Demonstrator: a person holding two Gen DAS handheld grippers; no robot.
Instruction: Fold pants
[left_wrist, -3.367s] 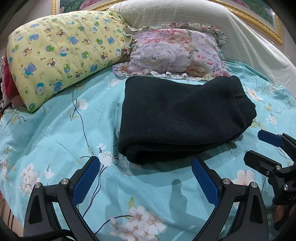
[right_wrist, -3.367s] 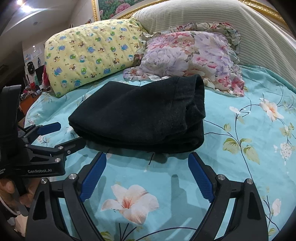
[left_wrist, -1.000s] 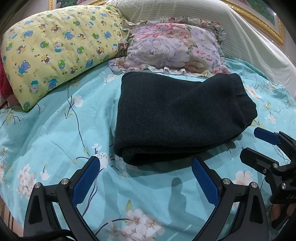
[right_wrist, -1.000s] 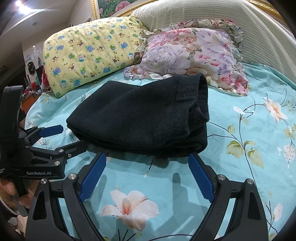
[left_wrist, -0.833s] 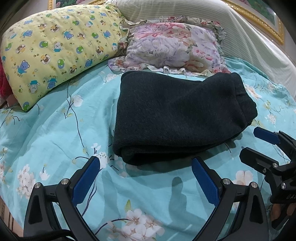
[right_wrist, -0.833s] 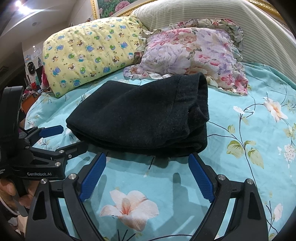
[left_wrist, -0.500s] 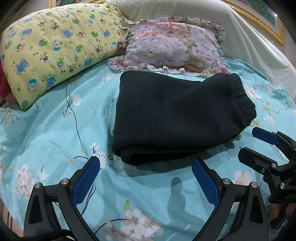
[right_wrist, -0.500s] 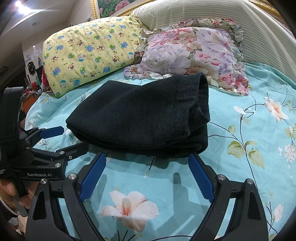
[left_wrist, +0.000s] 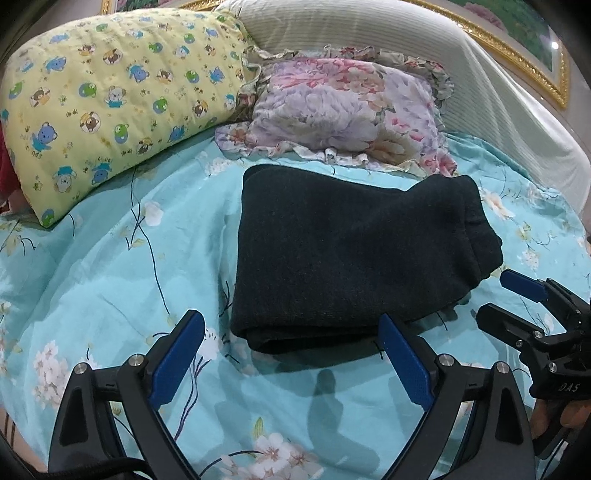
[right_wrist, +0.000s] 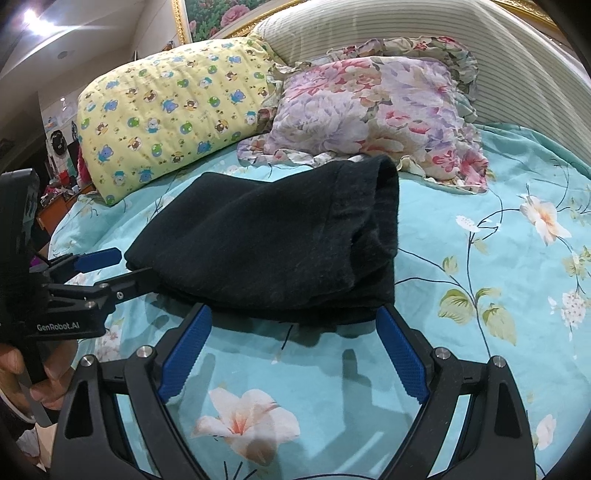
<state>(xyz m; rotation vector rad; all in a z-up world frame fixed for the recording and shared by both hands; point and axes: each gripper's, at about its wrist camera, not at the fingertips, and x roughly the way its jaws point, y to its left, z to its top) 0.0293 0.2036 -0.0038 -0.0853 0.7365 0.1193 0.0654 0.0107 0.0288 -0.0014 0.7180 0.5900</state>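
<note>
The black pants (left_wrist: 354, 258) lie folded into a thick rectangle on the turquoise floral bedsheet (left_wrist: 110, 280); they also show in the right wrist view (right_wrist: 273, 240). My left gripper (left_wrist: 291, 350) is open and empty, just in front of the near folded edge. My right gripper (right_wrist: 295, 339) is open and empty, just short of the near edge at the right end of the bundle. Each gripper shows in the other's view, the right gripper (left_wrist: 498, 299) beside the right end, the left gripper (right_wrist: 122, 266) at the left corner.
A yellow bear-print pillow (left_wrist: 110, 96) and a floral ruffled pillow (left_wrist: 347, 110) lie behind the pants, against a striped headboard (left_wrist: 406, 40). The sheet (right_wrist: 498, 258) stretches to the right. Room clutter (right_wrist: 59, 155) lies past the bed's left edge.
Both grippers have edged slightly closer to the pants, which lie unmoved. Both stay open.
</note>
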